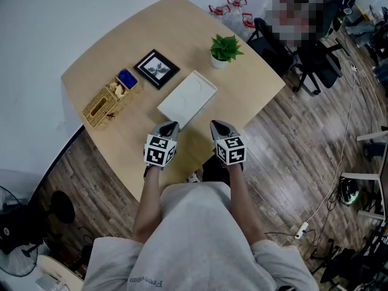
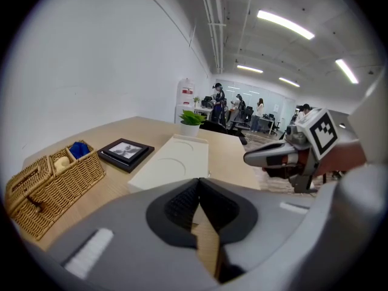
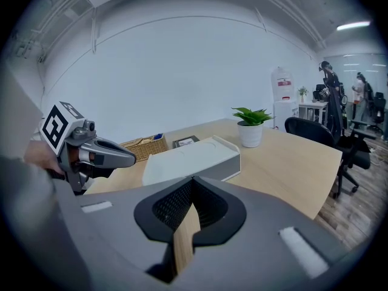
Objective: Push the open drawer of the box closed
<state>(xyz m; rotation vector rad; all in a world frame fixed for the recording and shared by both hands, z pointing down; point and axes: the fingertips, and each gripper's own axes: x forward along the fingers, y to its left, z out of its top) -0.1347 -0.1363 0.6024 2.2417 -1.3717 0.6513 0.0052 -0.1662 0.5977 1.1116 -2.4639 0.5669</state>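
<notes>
Honestly, both the left gripper (image 1: pixel 171 126) and right gripper (image 1: pixel 217 126) have their jaws pressed together on nothing, near the white box (image 1: pixel 188 97) mid-table. We can't make out the drawer. Our worry: an unbraced or off-centre shove probably slides the whole box toward the plant (image 1: pixel 225 49).

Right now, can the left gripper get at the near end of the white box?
Probably yes: the left gripper, shut, is just short of the white box, with nothing between them; the basket stands well aside.
</notes>
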